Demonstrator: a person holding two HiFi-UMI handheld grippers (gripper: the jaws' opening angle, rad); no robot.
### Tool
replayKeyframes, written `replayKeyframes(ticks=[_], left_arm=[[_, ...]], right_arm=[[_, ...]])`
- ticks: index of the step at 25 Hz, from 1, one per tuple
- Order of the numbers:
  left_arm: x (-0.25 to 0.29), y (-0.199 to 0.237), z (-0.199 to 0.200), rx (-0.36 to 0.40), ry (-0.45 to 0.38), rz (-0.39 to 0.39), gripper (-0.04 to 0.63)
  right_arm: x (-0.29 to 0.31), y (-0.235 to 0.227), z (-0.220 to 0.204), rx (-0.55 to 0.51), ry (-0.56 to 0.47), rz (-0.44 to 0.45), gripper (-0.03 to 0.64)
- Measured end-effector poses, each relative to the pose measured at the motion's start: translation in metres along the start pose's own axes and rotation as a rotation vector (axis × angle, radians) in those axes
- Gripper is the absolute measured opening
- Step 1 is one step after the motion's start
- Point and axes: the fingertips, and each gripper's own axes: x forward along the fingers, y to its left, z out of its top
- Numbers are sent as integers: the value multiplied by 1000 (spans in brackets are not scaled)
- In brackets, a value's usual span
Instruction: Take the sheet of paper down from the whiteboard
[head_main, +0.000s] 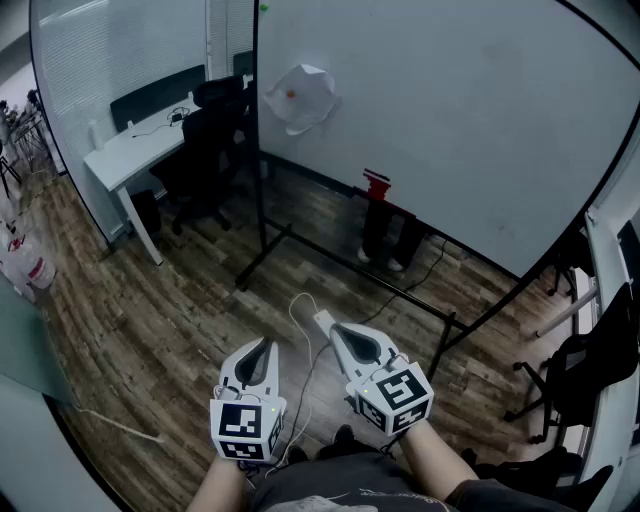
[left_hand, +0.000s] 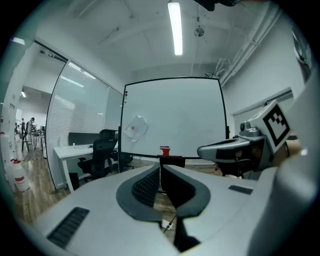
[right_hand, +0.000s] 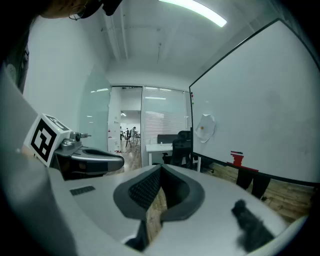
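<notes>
A crumpled white sheet of paper (head_main: 300, 95) hangs on the upper left of the big whiteboard (head_main: 470, 110), pinned by a small orange magnet. It also shows in the left gripper view as the sheet (left_hand: 135, 127) and in the right gripper view as the sheet (right_hand: 205, 126). My left gripper (head_main: 263, 346) and right gripper (head_main: 324, 321) are held low over the wooden floor, well short of the board. Both are shut and empty, pointing toward the board. The left gripper (left_hand: 160, 168) has its jaws touching; the right gripper (right_hand: 161, 168) likewise.
A red object (head_main: 377, 183) sits on the whiteboard's ledge above a dark hanging thing. The board's black stand feet (head_main: 262, 262) reach out over the floor. A white desk (head_main: 135, 150) and a black office chair (head_main: 205, 150) stand at left; a white cable (head_main: 300, 318) lies on the floor.
</notes>
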Motion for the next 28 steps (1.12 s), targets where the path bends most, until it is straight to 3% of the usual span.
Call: replayKeyframes(ticks=[13,18,28], left_arm=[[-19,-5,-17,-17,18,-16,29],[-18,-7,-21,2,31,-33,29],[38,20,-24,-26,60,46,29]], right_arm=[[-16,6,-6,-26,8,-33,21],[-22,3,-4,58,-44,-41,23],[37,-47,-18,115,-43,9,23]])
